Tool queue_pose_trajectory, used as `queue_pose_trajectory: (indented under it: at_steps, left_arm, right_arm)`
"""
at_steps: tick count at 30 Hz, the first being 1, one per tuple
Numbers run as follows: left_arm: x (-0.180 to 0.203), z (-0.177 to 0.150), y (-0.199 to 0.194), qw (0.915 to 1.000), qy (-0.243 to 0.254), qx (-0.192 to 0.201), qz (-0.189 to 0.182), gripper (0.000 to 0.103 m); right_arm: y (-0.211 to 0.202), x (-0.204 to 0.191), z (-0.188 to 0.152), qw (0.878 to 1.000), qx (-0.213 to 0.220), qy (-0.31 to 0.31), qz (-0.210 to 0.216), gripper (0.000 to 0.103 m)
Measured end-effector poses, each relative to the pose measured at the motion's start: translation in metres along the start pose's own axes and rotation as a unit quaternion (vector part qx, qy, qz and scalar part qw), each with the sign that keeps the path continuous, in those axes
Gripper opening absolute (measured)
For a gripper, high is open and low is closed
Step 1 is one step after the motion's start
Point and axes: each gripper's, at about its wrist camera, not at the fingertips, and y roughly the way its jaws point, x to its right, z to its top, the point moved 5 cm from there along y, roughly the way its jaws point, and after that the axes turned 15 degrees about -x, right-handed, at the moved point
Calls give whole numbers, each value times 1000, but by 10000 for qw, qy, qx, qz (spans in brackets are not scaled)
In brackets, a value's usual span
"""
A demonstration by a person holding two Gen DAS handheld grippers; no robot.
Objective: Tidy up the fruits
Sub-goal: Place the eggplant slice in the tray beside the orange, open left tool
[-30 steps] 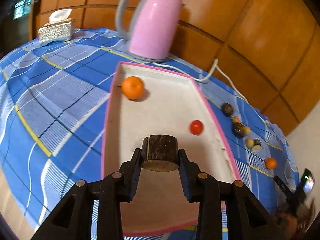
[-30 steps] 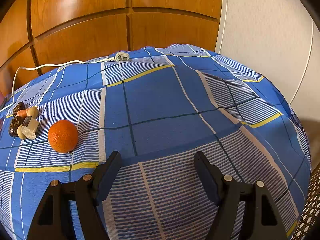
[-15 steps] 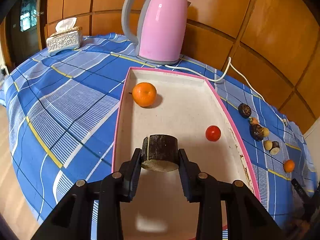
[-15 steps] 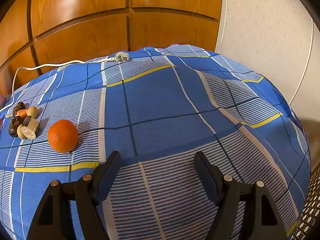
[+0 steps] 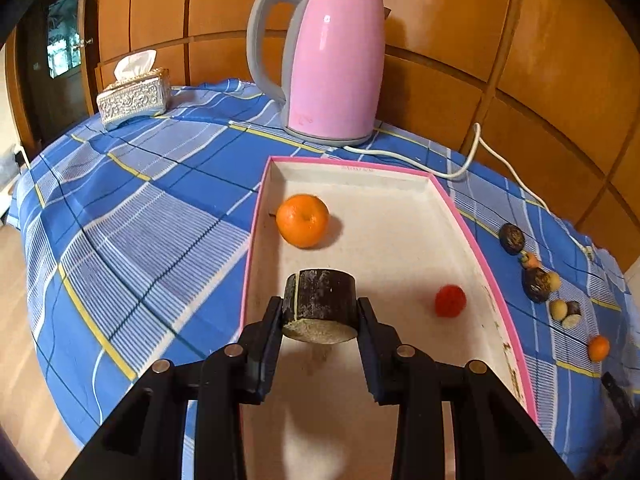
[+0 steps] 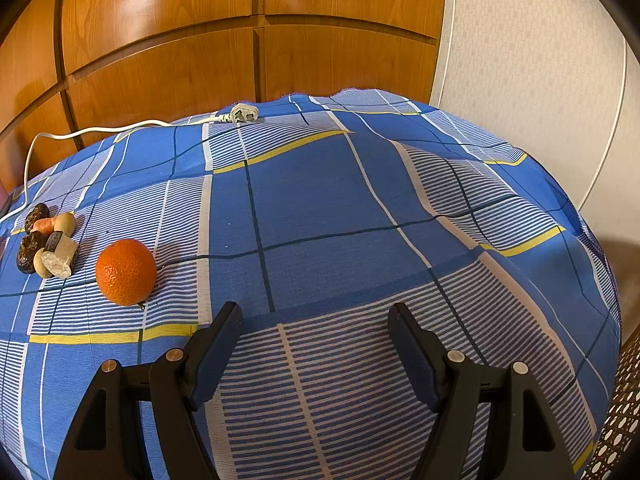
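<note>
left tool clamping dark cut fruit piece over pink tray | lowering before releasing, avoiding orange | right tool gaping, holding nothing

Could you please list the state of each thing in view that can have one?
Left claw: shut on the dark cut fruit piece, above the tray.
Right claw: open, empty.
Pink-rimmed tray: holds an orange and a red fruit.
Kettle: upright, lid closed.
Plug: unplugged, on the cloth.
Loose orange: still outside the tray.
</note>
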Motion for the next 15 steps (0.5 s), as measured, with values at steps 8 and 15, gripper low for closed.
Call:
queue_pose_trajectory:
  at_steps: [8, 15]
  left_arm:
    - [-1, 16, -5, 9993, -33, 317, 193, 57]
    - [-3, 1, -13, 9991, -265, 308, 97, 66]
  right_arm:
    - [0, 0, 0, 10000, 1, 1, -3, 76]
    - [0, 0, 0, 10000, 2, -1, -2, 76]
